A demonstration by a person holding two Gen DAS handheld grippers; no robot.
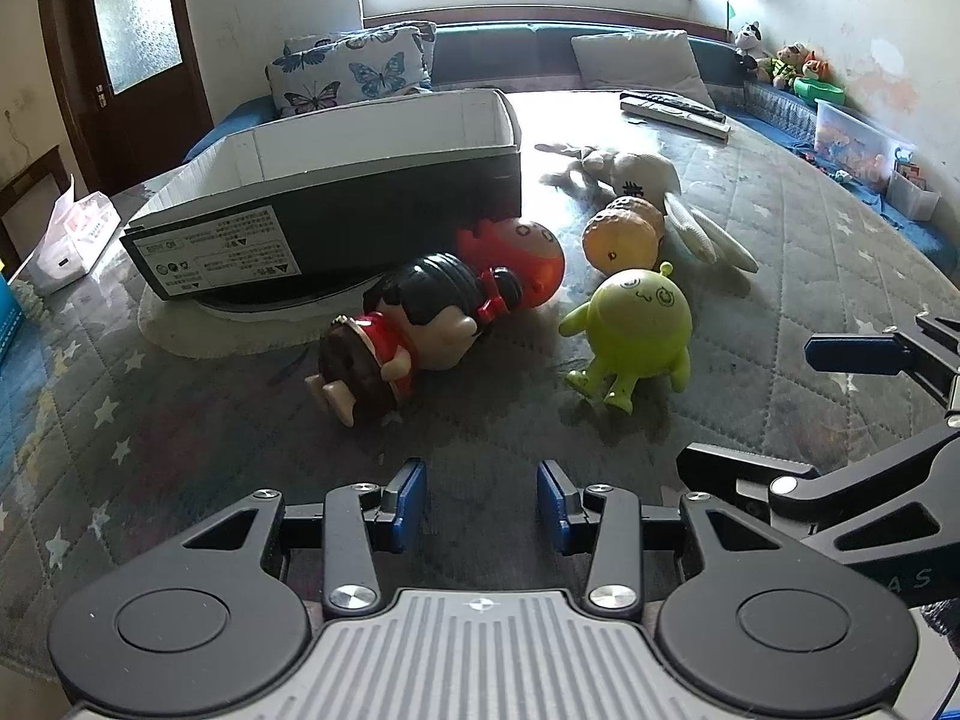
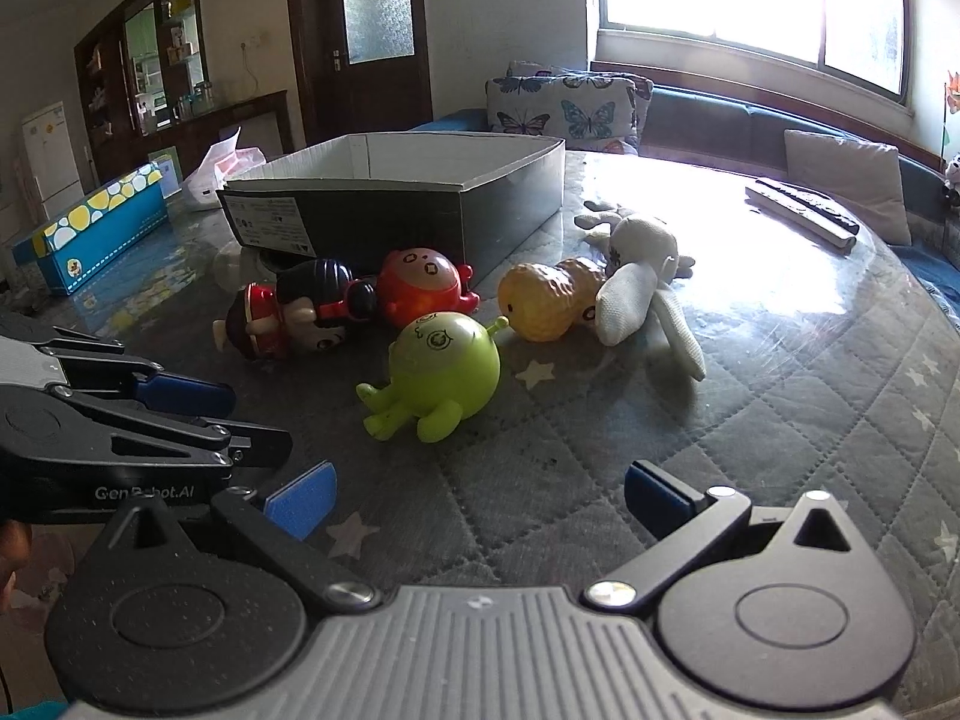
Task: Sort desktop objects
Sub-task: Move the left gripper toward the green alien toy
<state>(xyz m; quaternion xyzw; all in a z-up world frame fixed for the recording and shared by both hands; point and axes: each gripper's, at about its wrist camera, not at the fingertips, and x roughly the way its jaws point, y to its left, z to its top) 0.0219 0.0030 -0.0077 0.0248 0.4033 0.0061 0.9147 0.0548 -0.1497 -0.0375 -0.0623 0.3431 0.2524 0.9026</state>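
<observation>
The left hand-held gripper (image 1: 482, 498) hovers low over the table (image 1: 180, 450), jaws apart and empty. Ahead of it and slightly left lies the doll (image 1: 408, 330) on its side, well apart from the pads. The right hand-held gripper (image 2: 480, 495) is spread wider, also empty; the green toy (image 2: 438, 375) lies straight ahead of it, near but not touching. Behind the doll sits the red toy (image 1: 528, 258), touching the box (image 1: 336, 192), which stands toward the table's far left. Just beyond the green toy lies the yellow toy (image 2: 549, 297), pressed against the white plush (image 2: 642, 288). A remote (image 2: 801, 210) lies near the far right edge. Window glare washes out the far table surface, and the box hides the red toy's back.
</observation>
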